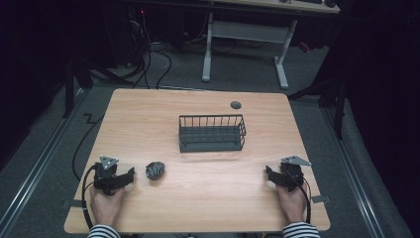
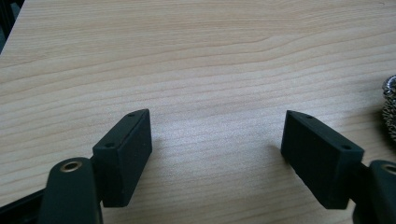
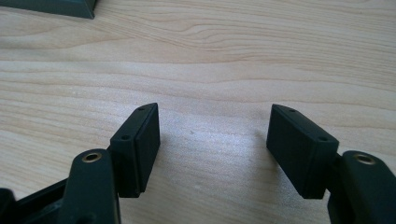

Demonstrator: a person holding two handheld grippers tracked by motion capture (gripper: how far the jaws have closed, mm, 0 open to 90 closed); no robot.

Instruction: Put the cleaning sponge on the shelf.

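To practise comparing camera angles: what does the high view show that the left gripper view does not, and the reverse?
High view alone: the whole table, the wire basket near its middle, the right tool, both hands, and the floor with cables and a second table behind.
Left gripper view alone: the left tool close up, jaws wide apart with bare wood grain between them.
Both: the wood tabletop, the left tool and the metal scourer just beside it, untouched.

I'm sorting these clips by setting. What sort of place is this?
Probably a lab or workshop rather than a home: a bare wooden table with a cable port, loose cables on the grey floor, an adjustable desk frame behind, and dark surroundings.
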